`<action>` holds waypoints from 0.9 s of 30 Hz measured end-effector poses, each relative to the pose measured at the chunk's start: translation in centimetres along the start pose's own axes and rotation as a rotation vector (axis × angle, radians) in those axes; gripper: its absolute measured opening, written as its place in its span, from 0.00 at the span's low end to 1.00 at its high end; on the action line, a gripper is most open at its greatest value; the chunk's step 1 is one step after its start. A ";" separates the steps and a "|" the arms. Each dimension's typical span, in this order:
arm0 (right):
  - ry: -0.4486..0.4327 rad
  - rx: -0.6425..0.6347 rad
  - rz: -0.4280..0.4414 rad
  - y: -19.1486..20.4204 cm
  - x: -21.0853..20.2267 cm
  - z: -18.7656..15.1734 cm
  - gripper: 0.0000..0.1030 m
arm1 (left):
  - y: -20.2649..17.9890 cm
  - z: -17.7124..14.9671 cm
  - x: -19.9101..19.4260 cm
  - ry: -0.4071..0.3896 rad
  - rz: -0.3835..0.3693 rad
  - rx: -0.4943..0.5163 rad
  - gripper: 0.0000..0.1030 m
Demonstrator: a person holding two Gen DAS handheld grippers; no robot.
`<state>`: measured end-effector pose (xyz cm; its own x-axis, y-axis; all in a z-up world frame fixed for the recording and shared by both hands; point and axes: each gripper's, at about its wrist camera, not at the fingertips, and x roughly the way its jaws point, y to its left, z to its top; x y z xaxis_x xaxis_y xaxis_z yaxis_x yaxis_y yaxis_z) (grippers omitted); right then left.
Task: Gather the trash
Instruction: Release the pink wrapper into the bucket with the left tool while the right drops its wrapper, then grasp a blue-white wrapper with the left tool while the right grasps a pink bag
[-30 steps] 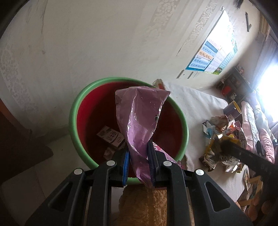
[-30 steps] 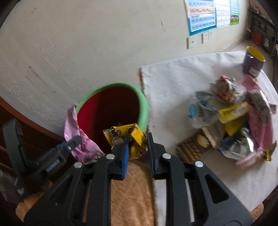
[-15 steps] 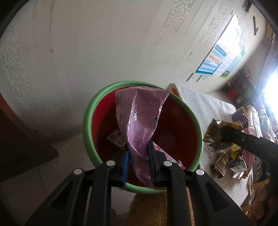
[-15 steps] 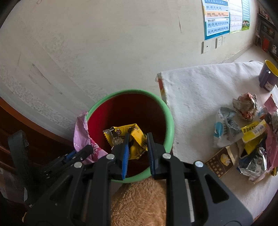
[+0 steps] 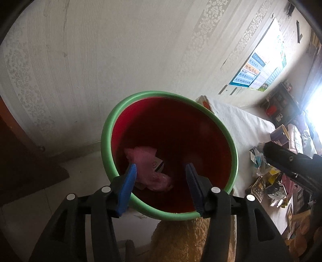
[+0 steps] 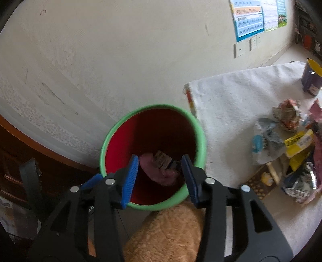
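Trash first: the pink plastic wrapper [image 5: 148, 171] is lying down inside the red bin with the green rim [image 5: 106, 141], next to a small printed carton [image 6: 164, 160] at the bottom. More wrappers [image 6: 289, 149] are piled on the white cloth [image 6: 231, 104] covering the table, toward its right side, with a crumpled foil one [image 6: 286, 113] a bit further back and a purple mug with a yellow inside [image 6: 311, 78] near the far right corner.

Left tool [image 5: 161, 181] is over the bin, blue pads [image 5: 127, 187] apart with nothing between them; its jaws have just been opening. Right tool [image 6: 161, 177] is the same deal: hanging over the bin mouth, pads spread, empty, jaws just opened too. You can see the bin contents straight through the gap in both views.

The bin sits just off the left edge of the table, against a pale patterned wall [image 5: 100, 50]. A blue poster [image 6: 251, 18] hangs on that wall further along. Something tan and fuzzy [image 6: 167, 231] sits right below the bin's near rim.
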<state>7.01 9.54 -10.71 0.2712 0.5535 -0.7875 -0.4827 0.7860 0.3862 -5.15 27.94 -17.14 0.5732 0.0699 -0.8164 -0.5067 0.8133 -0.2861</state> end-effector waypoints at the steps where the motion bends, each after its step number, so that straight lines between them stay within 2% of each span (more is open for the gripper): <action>1: -0.008 -0.002 -0.013 -0.3 -0.4 0.0 0.46 | -0.2 -0.1 0.0 0.002 -0.001 0.006 0.47; 6: -0.082 0.046 -0.134 -5.5 -3.7 -0.4 0.48 | -1.3 -0.4 -0.2 0.008 0.001 0.037 0.47; 12: -0.166 0.141 -0.359 -15.1 -8.5 -0.2 0.49 | -3.3 -1.1 -0.6 0.016 0.000 0.098 0.47; 14: -0.173 0.195 -0.426 -18.5 -9.7 0.0 0.56 | -3.8 -1.3 -0.7 0.021 0.000 0.107 0.47; 16: -0.141 0.258 -0.431 -21.4 -9.7 0.0 0.63 | -4.5 -1.5 -0.7 0.035 -0.009 0.113 0.47; 18: -0.085 0.319 -0.382 -23.7 -8.9 -0.3 0.70 | -5.3 -1.7 -0.9 0.043 -0.017 0.126 0.47; 21: -0.036 0.321 -0.392 -25.2 -7.3 -0.7 0.71 | -6.9 -2.0 -1.4 0.039 -0.022 0.167 0.47; 24: -0.013 0.313 -0.370 -25.5 -6.5 -1.2 0.42 | -8.5 -2.3 -1.8 0.044 -0.032 0.208 0.47; 27: -0.076 0.314 -0.317 -24.7 -8.2 -2.0 0.40 | -10.3 -2.7 -1.8 0.054 -0.042 0.247 0.47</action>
<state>15.03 -14.99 -14.80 0.4312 0.2810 -0.8574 -0.0925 0.9590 0.2678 -2.64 17.91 -14.10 0.5517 0.0074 -0.8340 -0.3070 0.9316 -0.1948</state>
